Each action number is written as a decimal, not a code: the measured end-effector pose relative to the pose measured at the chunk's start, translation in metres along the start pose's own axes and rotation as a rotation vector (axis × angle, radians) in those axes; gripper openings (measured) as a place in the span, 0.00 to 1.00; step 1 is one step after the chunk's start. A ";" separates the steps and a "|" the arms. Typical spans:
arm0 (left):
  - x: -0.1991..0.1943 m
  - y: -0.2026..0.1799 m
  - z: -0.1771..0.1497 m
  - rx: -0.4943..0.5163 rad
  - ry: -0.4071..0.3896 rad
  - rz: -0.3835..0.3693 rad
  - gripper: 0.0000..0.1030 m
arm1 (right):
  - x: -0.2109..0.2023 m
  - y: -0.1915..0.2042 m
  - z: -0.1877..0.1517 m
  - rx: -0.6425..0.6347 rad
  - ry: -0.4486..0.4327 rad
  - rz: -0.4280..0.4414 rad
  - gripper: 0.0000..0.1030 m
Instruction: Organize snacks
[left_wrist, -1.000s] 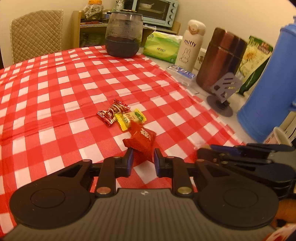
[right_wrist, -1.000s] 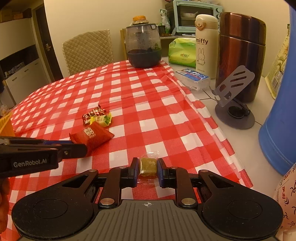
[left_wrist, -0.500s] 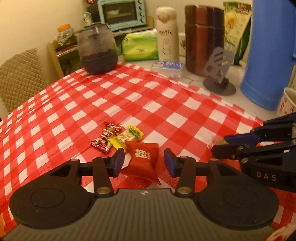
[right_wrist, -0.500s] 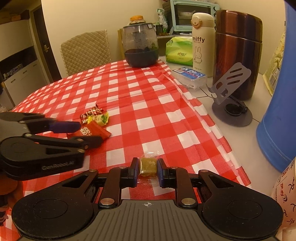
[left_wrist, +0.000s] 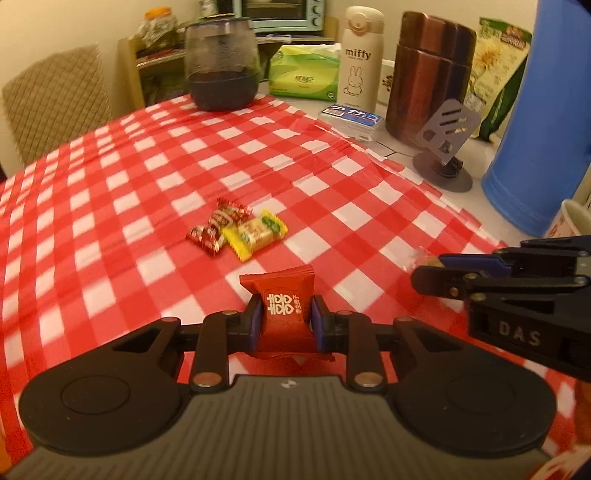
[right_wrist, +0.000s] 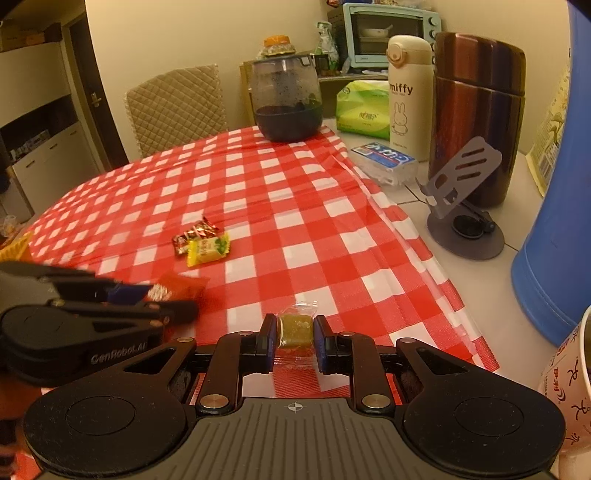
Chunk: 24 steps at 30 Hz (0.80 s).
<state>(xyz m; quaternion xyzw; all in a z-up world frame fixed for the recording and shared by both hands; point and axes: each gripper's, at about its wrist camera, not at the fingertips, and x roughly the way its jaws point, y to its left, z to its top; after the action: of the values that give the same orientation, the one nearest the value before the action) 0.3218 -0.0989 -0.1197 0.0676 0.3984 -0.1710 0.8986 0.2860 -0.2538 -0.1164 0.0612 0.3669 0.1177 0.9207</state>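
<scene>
My left gripper (left_wrist: 283, 320) is shut on a red snack packet (left_wrist: 282, 308) with white characters, held just above the red checked tablecloth (left_wrist: 147, 177). It also shows at the left of the right wrist view (right_wrist: 173, 291). My right gripper (right_wrist: 294, 332) is shut on a clear-wrapped brownish-green candy (right_wrist: 294, 329); that gripper shows at the right of the left wrist view (left_wrist: 428, 271). A yellow candy (left_wrist: 255, 233) and a red foil candy (left_wrist: 216, 225) lie together mid-cloth, ahead of both grippers.
Along the cloth's right edge stand a blue jug (left_wrist: 543, 122), a grey phone stand (left_wrist: 445, 151), a brown flask (left_wrist: 428, 77), a miffy bottle (left_wrist: 358, 59), a tissue pack (left_wrist: 304, 72) and a dark jar (left_wrist: 221, 66). A mug (right_wrist: 572, 387) is at near right.
My left gripper opened around the red packet, then shut on it and lifted it slightly. My right gripper kept its hold on the wrapped candy and barely moved.
</scene>
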 end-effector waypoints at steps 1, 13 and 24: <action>-0.005 0.000 -0.001 -0.010 0.001 0.000 0.23 | -0.003 0.002 0.001 -0.002 -0.002 0.004 0.21; -0.077 0.005 -0.014 -0.136 -0.019 0.014 0.23 | -0.056 0.024 0.010 -0.022 -0.033 0.026 0.21; -0.156 0.007 -0.027 -0.211 -0.086 0.034 0.23 | -0.120 0.059 0.011 -0.044 -0.064 0.066 0.21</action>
<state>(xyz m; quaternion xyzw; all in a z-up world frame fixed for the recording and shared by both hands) 0.2084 -0.0458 -0.0227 -0.0280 0.3739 -0.1156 0.9198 0.1989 -0.2287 -0.0171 0.0566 0.3322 0.1543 0.9288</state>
